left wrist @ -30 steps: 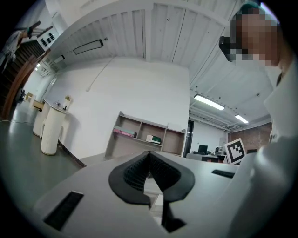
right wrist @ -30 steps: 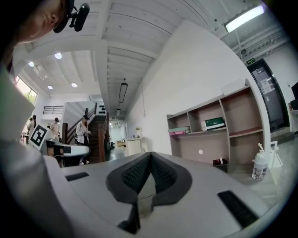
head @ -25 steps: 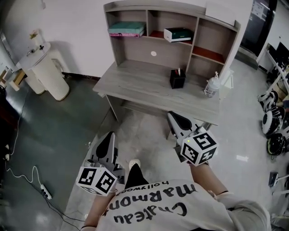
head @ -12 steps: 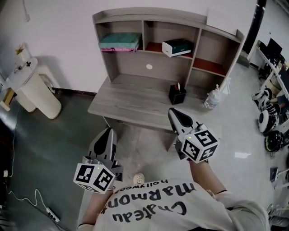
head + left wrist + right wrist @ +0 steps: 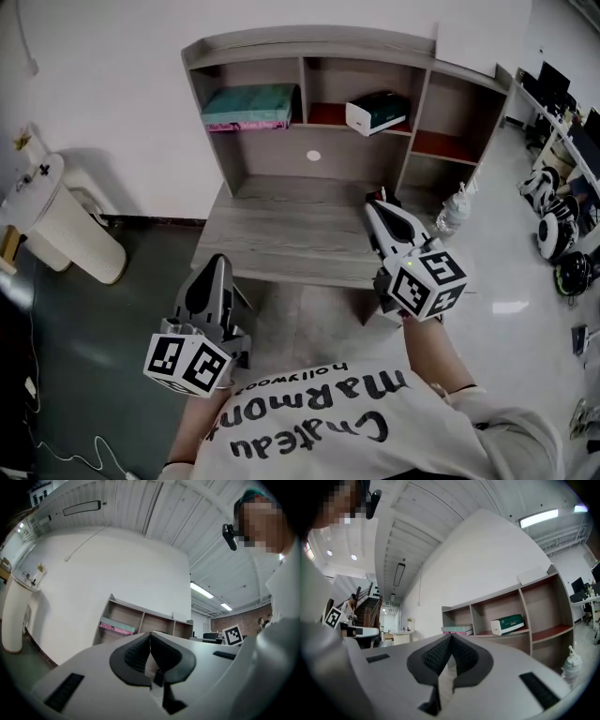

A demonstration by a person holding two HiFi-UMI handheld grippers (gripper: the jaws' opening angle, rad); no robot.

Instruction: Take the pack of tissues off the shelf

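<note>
White wall, grey floor, and a grey wooden desk with a shelf standing along its back edge. The pack of tissues, teal with a pink side, lies flat in the shelf's upper left compartment, near its front edge. A white and green box sits in the middle compartment. My left gripper hangs off the desk's front-left corner, jaws pressed together with nothing between them. My right gripper is above the desk toward its right edge, jaws likewise closed and empty. Both are well apart from the tissues.
</note>
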